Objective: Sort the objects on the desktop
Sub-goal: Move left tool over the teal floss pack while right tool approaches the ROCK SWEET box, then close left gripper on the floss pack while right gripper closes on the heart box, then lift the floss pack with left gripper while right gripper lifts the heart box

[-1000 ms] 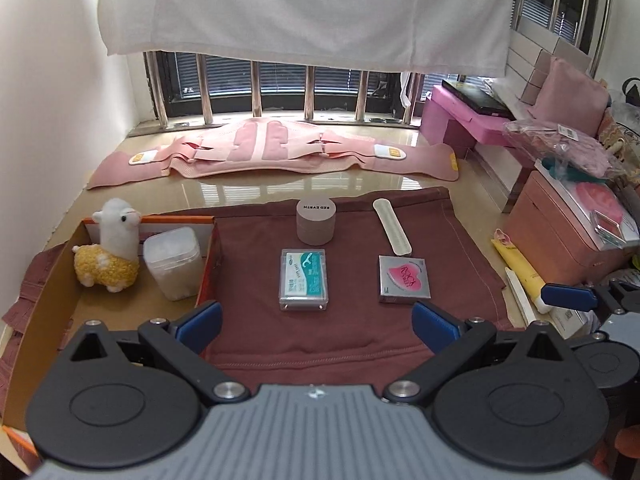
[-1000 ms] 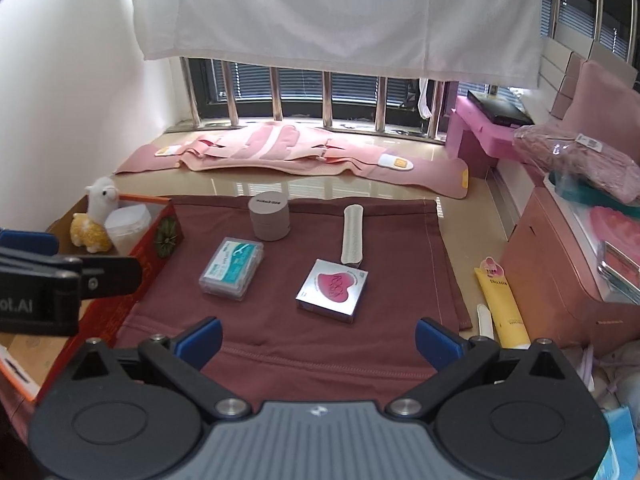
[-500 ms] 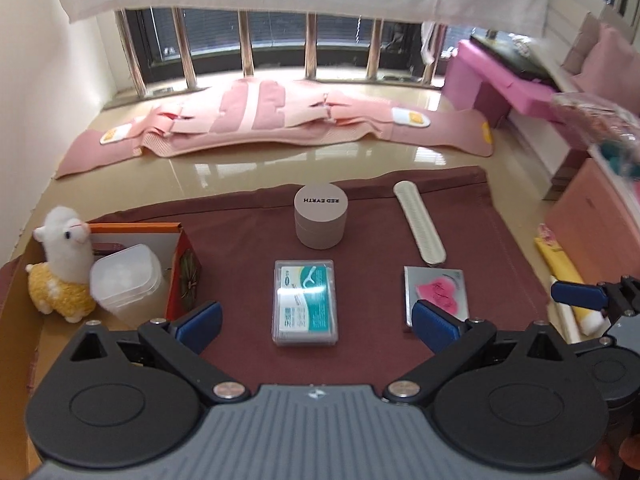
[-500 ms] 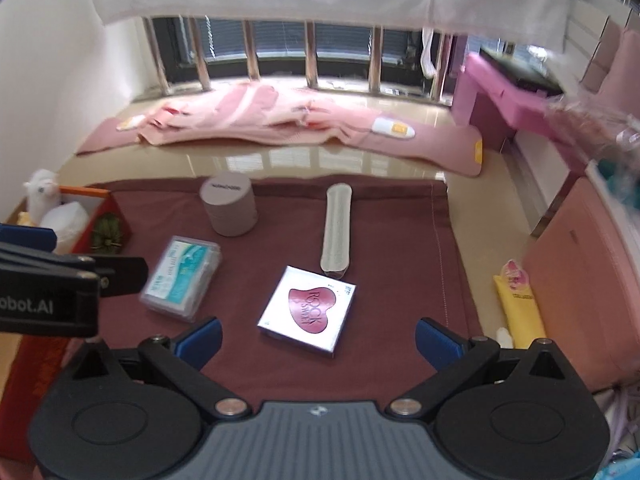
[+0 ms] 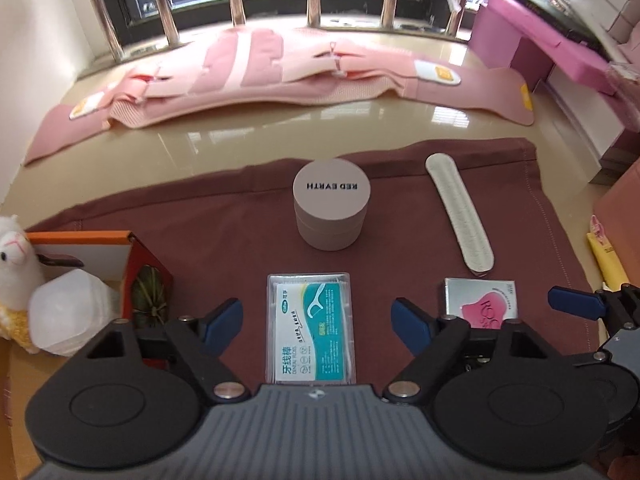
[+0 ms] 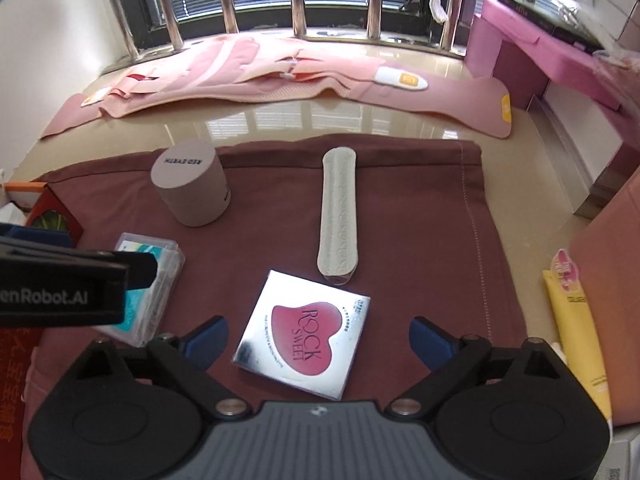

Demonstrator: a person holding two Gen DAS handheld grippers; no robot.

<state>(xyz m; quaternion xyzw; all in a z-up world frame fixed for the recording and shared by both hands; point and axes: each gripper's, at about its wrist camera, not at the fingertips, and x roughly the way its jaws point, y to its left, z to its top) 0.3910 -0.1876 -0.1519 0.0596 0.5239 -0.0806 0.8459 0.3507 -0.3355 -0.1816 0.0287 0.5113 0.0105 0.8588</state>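
Note:
A clear dental floss box [image 5: 311, 328] with a teal label lies on the maroon cloth [image 5: 224, 240]. My left gripper [image 5: 318, 322] hangs over it, jaws closing, with the box between the blue pads and a gap on each side. A silver square box with a red heart [image 6: 304, 336] lies to its right. My right gripper [image 6: 319, 338] straddles that box, jaws closing slightly and the pads well apart from it. A round beige box [image 5: 331, 204] and a long white strip [image 5: 460, 224] lie farther back.
At the left stands an open cardboard box [image 5: 80, 236] holding a plush alpaca [image 5: 12, 264] and a clear plastic tub [image 5: 68, 316]. A yellow tube [image 6: 576, 328] lies off the cloth on the right, beside a pink cabinet [image 6: 608, 264]. Pink mats cover the floor by the window.
Both grippers have come down and forward over the cloth. The left jaws have narrowed around the floss box; the right jaws now straddle the heart box.

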